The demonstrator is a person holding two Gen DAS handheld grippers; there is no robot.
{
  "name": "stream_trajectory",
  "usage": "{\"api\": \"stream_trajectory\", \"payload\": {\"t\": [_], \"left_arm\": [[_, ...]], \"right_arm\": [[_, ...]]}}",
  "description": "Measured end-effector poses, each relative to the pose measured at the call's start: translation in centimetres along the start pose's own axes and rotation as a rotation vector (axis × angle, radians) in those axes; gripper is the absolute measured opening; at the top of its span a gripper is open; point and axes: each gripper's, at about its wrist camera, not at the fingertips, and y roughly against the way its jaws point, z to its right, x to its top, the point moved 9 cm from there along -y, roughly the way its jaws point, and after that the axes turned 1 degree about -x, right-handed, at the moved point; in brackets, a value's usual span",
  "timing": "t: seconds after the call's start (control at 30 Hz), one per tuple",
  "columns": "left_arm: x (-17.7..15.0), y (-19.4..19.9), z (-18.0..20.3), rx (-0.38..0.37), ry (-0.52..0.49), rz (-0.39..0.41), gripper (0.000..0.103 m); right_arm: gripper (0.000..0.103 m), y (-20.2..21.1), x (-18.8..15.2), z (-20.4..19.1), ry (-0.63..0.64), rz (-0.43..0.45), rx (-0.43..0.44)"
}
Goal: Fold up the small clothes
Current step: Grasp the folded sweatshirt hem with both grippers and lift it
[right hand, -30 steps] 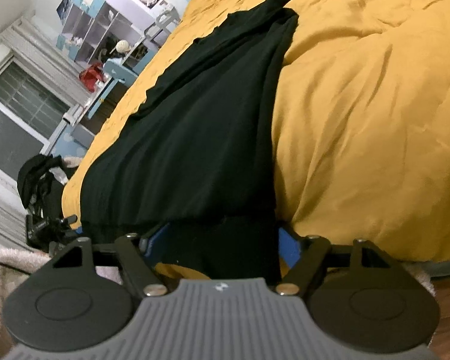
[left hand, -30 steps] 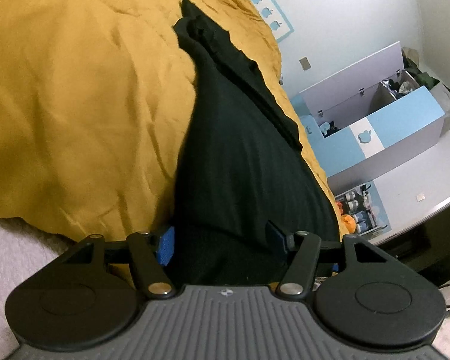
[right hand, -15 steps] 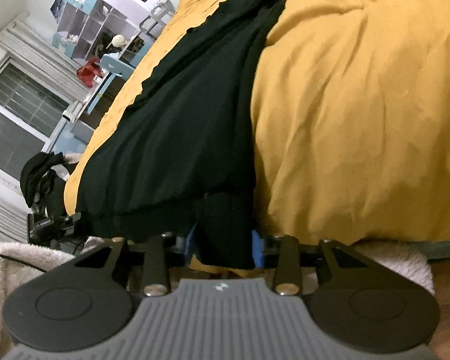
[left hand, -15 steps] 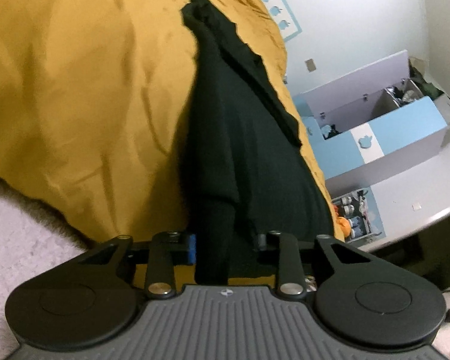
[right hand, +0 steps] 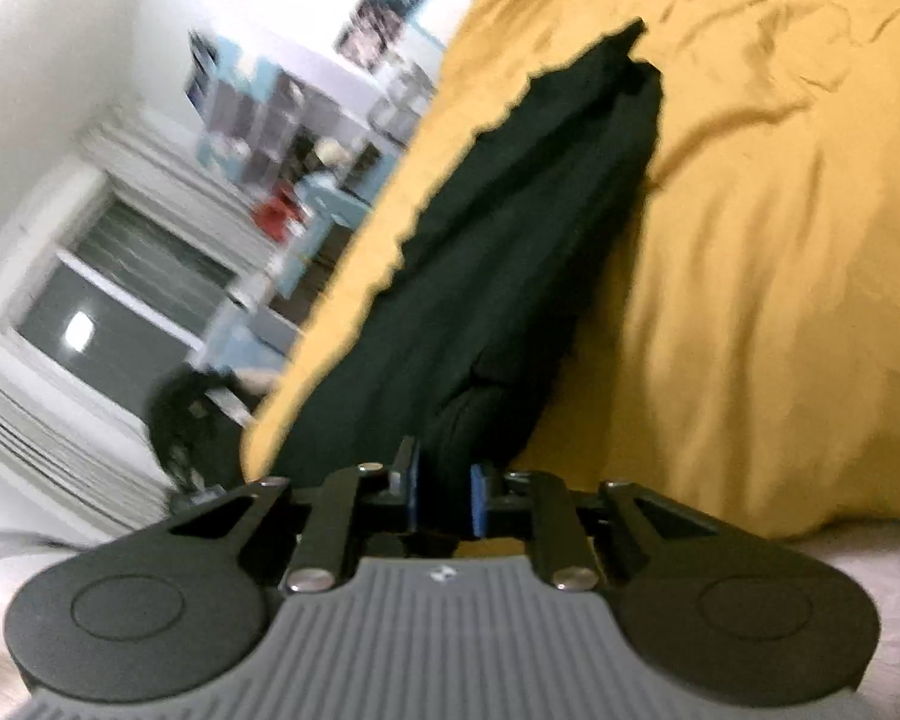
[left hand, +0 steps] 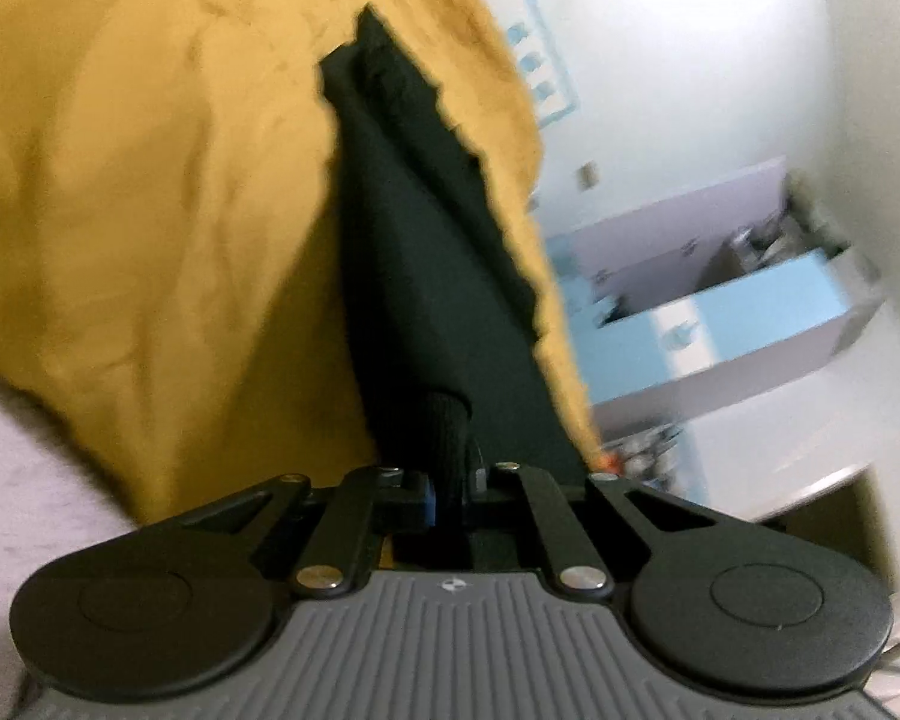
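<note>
The black garment (left hand: 414, 276) lay stretched along the mustard bedspread (left hand: 138, 192), its near end gathered into a narrow bunch. The left gripper (left hand: 450, 483) was pinched tight on that ribbed end, blue pads pressing the cloth from both sides. In the right wrist view the right gripper (right hand: 444, 495) was likewise clamped on a bunched end of the garment (right hand: 510, 252), which ran away over the bedspread (right hand: 762, 276). A blue and white cabinet (left hand: 744, 324) stood by the wall. Both views were blurred; no writing was legible.
</note>
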Motion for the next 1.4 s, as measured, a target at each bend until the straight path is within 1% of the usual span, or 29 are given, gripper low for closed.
{"api": "stream_trajectory", "payload": {"t": [0.03,0.07,0.13,0.2,0.3,0.43,0.47,0.53,0.63,0.67,0.73,0.8,0.87,0.97,1.07,1.1,1.13,1.17,1.2,1.23,1.27,1.3,1.33,1.37,1.4], "left_arm": [[0.5,0.1,0.8,-0.05,0.003,0.022,0.006],[1.0,0.1,1.5,-0.083,-0.003,0.043,0.006],[2.3,-0.1,2.8,-0.125,-0.024,0.086,0.006],[4.1,-0.8,3.6,-0.144,-0.028,0.111,0.006],[7.3,-2.4,4.4,-0.163,-0.038,0.127,0.006],[12.7,-5.1,5.3,-0.167,-0.059,0.142,0.006],[14.7,-6.0,5.4,-0.159,-0.063,0.153,0.006],[17.5,-7.6,5.7,-0.152,-0.07,0.164,0.006],[22.6,-10.4,5.5,-0.138,-0.092,0.178,0.006],[24.3,-11.6,5.2,-0.14,-0.087,0.181,0.006],[27.2,-14.0,4.1,-0.113,-0.077,0.181,0.006],[30.3,-16.9,2.4,-0.073,-0.074,0.175,0.006],[33.0,-19.8,0.5,-0.027,-0.061,0.178,0.006],[35.5,-23.0,-1.6,0.008,-0.041,0.18,0.006],[37.0,-25.5,-4.0,0.074,-0.038,0.169,0.007],[37.3,-26.1,-4.9,0.098,-0.034,0.159,0.008],[37.4,-26.4,-5.8,0.12,-0.023,0.137,0.01],[37.5,-27.1,-7.0,0.157,0.024,0.089,0.013],[37.5,-27.1,-7.8,0.169,0.076,0.06,0.014],[37.7,-26.6,-8.2,0.166,0.121,0.056,0.014],[37.9,-25.5,-7.9,0.156,0.137,0.074,0.018],[38.2,-24.4,-7.4,0.155,0.123,0.091,0.023],[38.5,-23.0,-6.6,0.156,0.092,0.111,0.026],[38.6,-21.3,-5.5,0.156,0.057,0.133,0.032],[38.6,-19.8,-4.6,0.155,0.036,0.152,0.038]], "right_arm": [[0.011,0.0,0.5,-0.3,-0.011,0.027,0.024],[0.011,-0.2,1.1,-0.7,-0.026,0.054,0.047],[0.01,-0.6,2.4,-1.4,-0.058,0.107,0.095],[0.01,-1.4,3.7,-2.1,-0.071,0.147,0.124],[0.01,-2.7,6.4,-2.7,-0.082,0.208,0.14],[0.01,-4.3,12.2,-2.6,-0.103,0.3,0.137],[0.01,-4.5,13.8,-2.3,-0.106,0.322,0.135],[0.01,-5.6,17.4,-1.8,-0.093,0.38,0.102],[0.009,-8.4,23.1,-0.5,-0.115,0.431,0.076],[0.009,-9.6,24.8,0.0,-0.12,0.433,0.073],[0.009,-12.7,28.3,1.3,-0.125,0.43,0.044],[0.009,-16.0,31.3,3.1,-0.122,0.423,-0.014],[0.009,-19.1,33.5,5.2,-0.138,0.414,-0.063],[0.008,-22.6,36.3,8.8,-0.161,0.412,-0.13],[0.009,-25.2,37.8,11.5,-0.181,0.413,-0.191],[0.009,-26.2,38.3,12.6,-0.202,0.407,-0.208],[0.012,-26.8,38.5,13.4,-0.216,0.403,-0.223],[0.017,-27.3,38.7,14.4,-0.229,0.409,-0.268],[0.023,-27.6,38.8,15.2,-0.251,0.415,-0.302],[0.04,-27.5,38.8,15.8,-0.275,0.429,-0.317],[0.047,-27.1,39.0,16.1,-0.285,0.451,-0.323],[0.049,-26.1,38.9,15.9,-0.289,0.479,-0.319],[0.052,-25.1,38.8,15.5,-0.287,0.494,-0.297],[0.055,-24.1,38.6,15.0,-0.284,0.498,-0.274],[0.055,-22.7,38.1,14.3,-0.282,0.501,-0.251]]}}
